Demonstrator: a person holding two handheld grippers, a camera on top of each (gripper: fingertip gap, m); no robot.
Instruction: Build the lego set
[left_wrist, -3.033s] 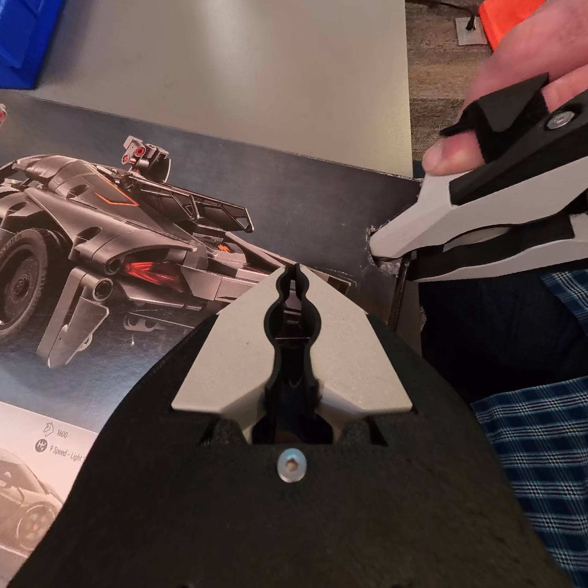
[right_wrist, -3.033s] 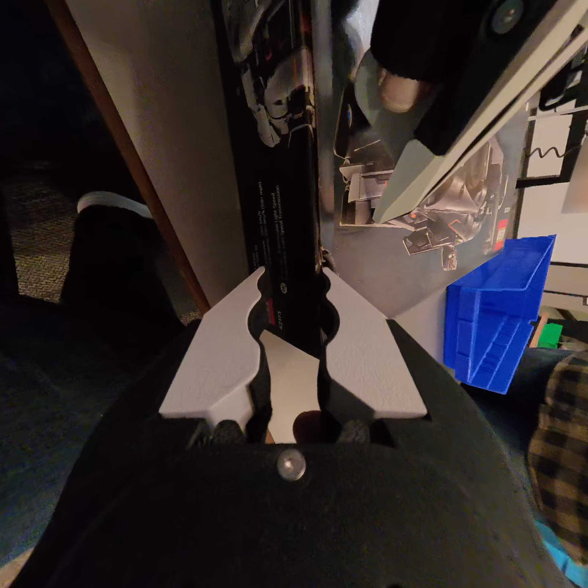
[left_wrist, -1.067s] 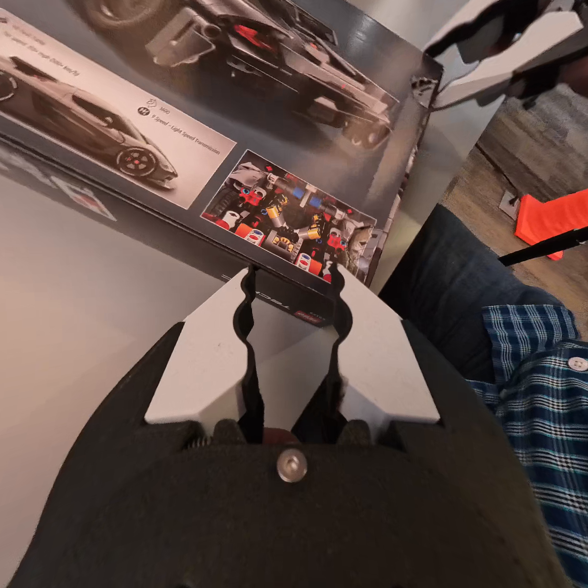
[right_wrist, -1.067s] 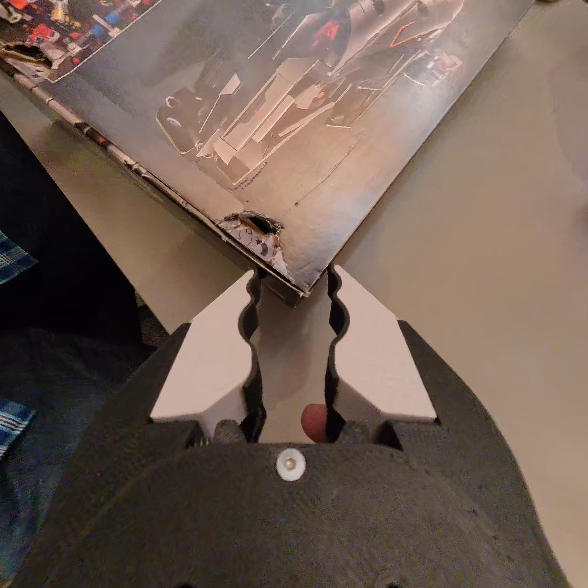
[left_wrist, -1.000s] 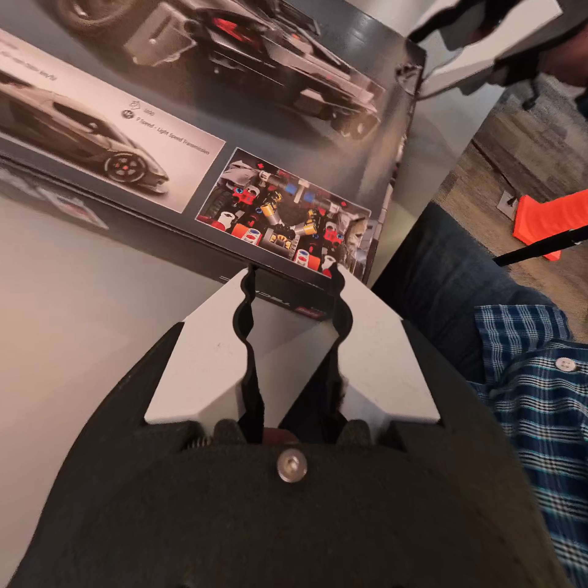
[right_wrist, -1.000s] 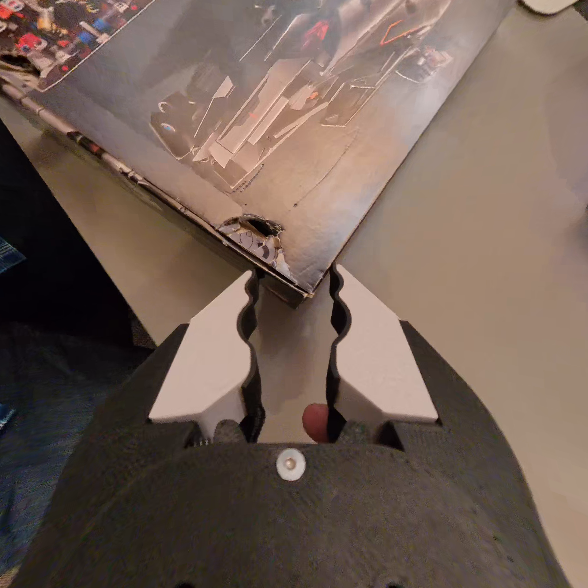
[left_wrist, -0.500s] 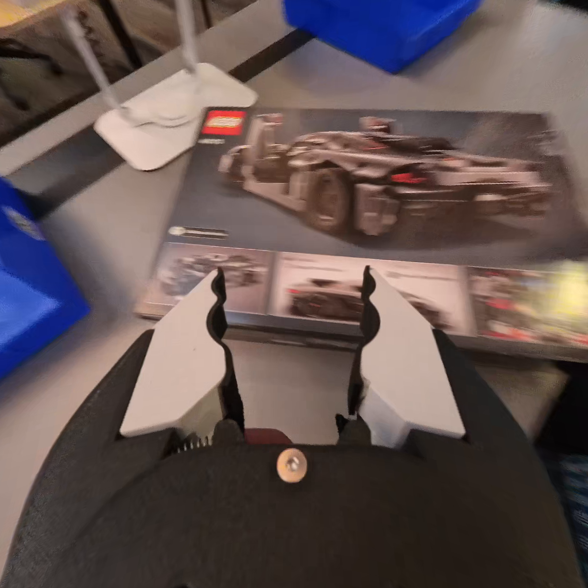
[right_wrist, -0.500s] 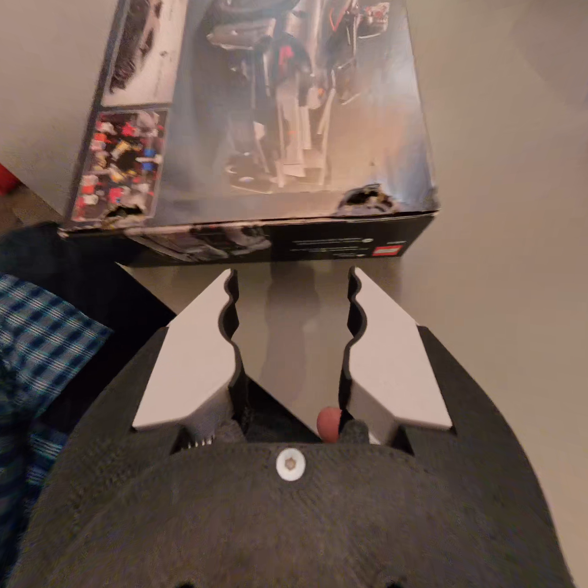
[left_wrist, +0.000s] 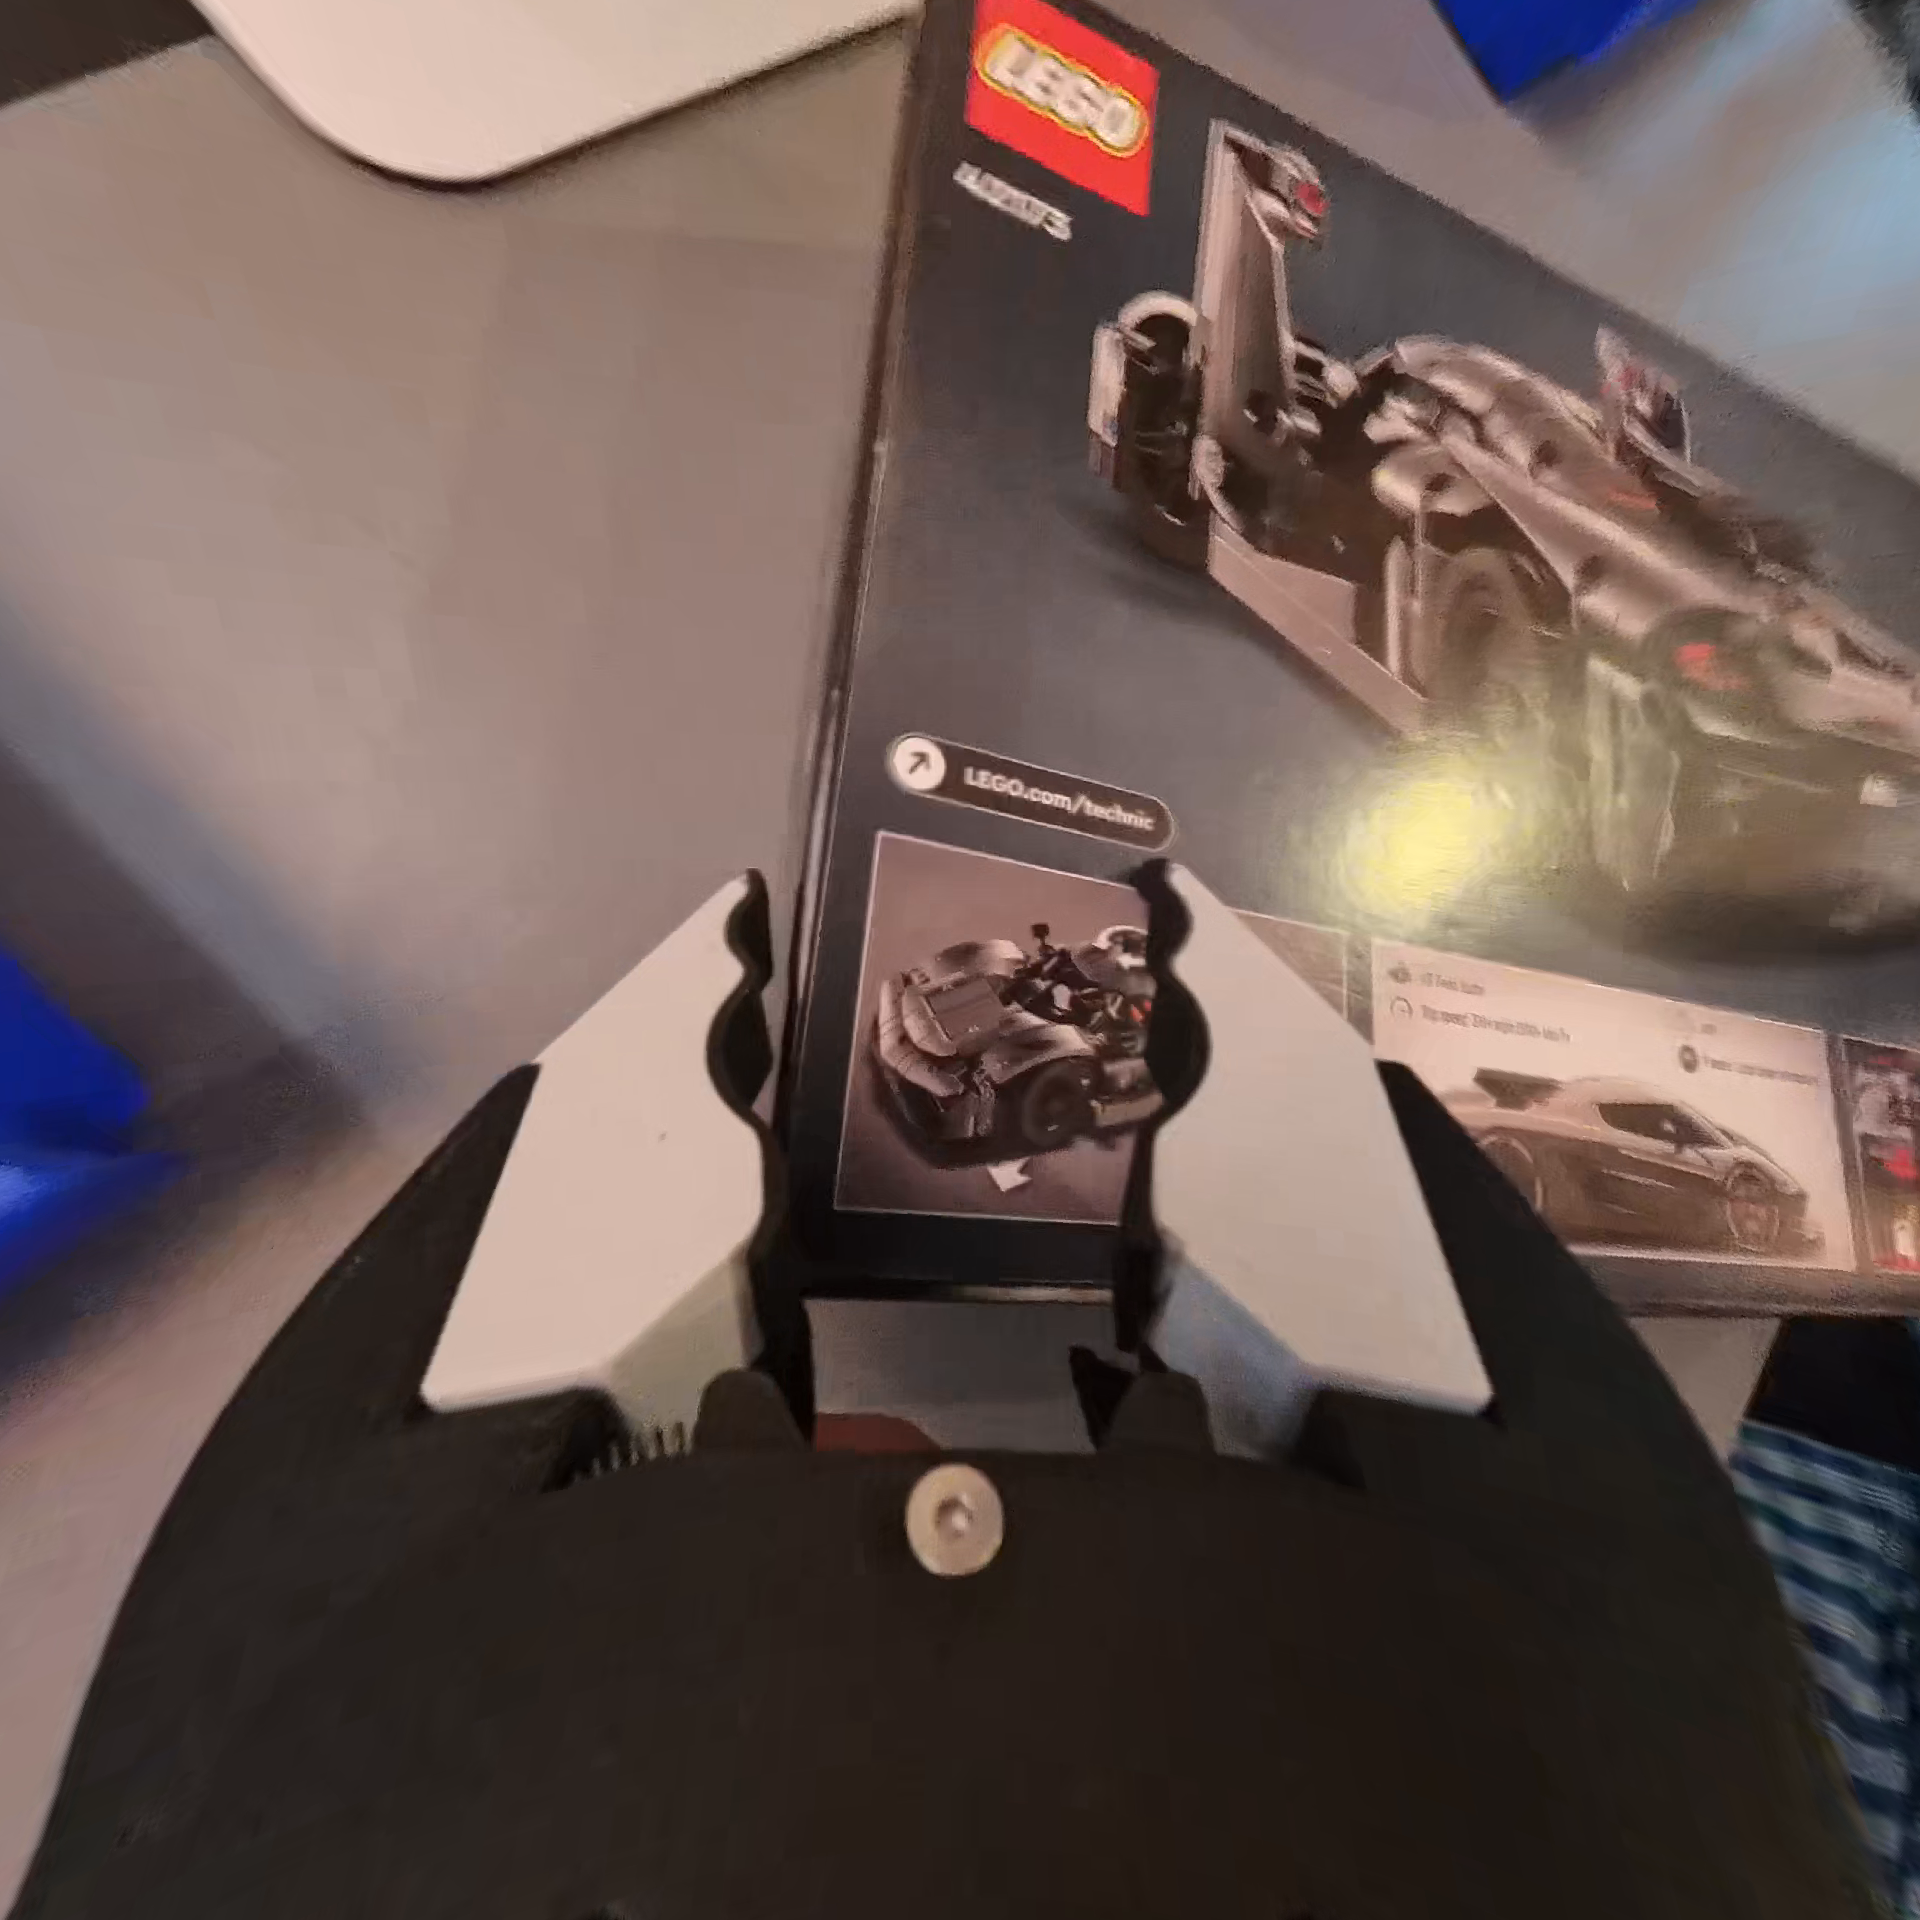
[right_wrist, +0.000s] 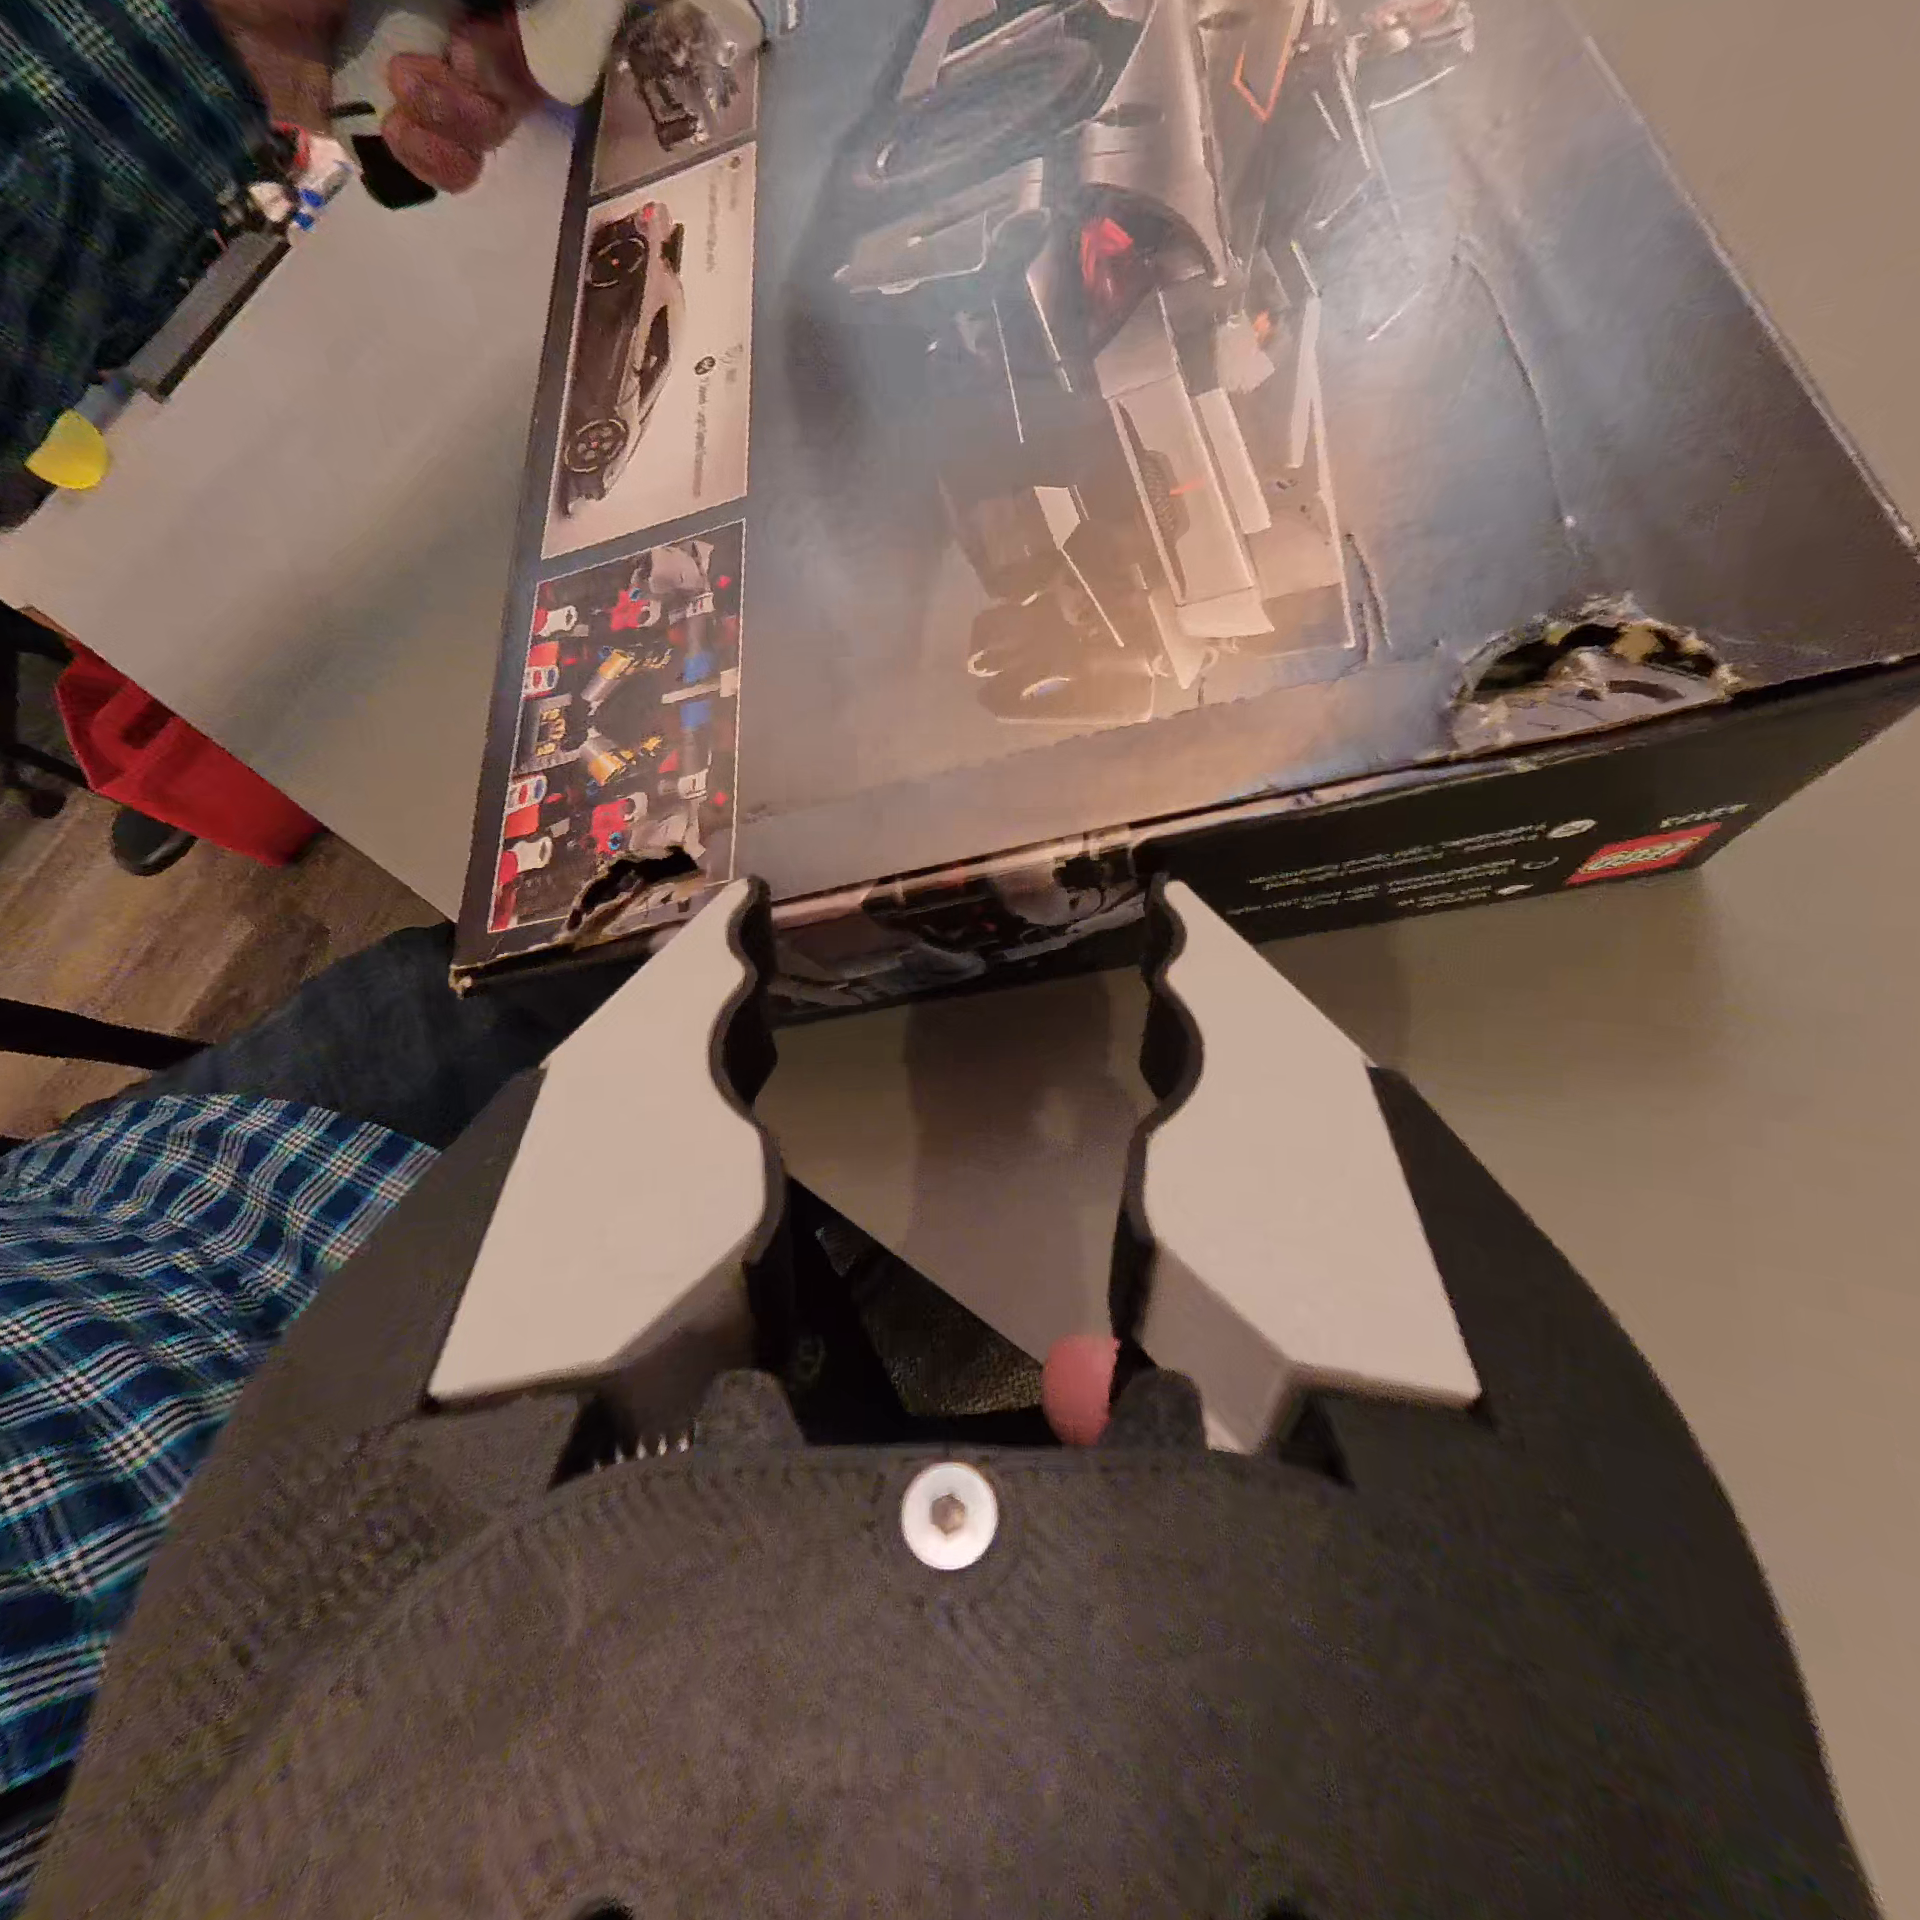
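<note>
The dark lego box (left_wrist: 1299, 623) lies flat on the grey table (left_wrist: 416, 520), printed with a grey car. My left gripper (left_wrist: 951, 894) is open, and its fingers straddle the box's near left corner from above without closing on it. In the right wrist view the box (right_wrist: 1039, 364) has two torn holes along its near top edge, one at the right (right_wrist: 1590, 665) and one at the left (right_wrist: 634, 883). My right gripper (right_wrist: 951, 904) is open and empty, just in front of the box's near side. The left gripper (right_wrist: 468, 62), held in a hand, shows at the box's far end.
A white lamp base (left_wrist: 468, 73) stands beyond the box. Blue bins sit at the left (left_wrist: 52, 1122) and the far right (left_wrist: 1662, 42). The table edge runs left of the box (right_wrist: 208, 623), with a red object (right_wrist: 177, 769) on the floor. A person's plaid shirt (right_wrist: 156, 1299) is near.
Both grippers let go of the box's right end, opened, and the box now lies flat. The left gripper swung to the box's left corner and moved in over it. The right gripper stays at the torn end.
</note>
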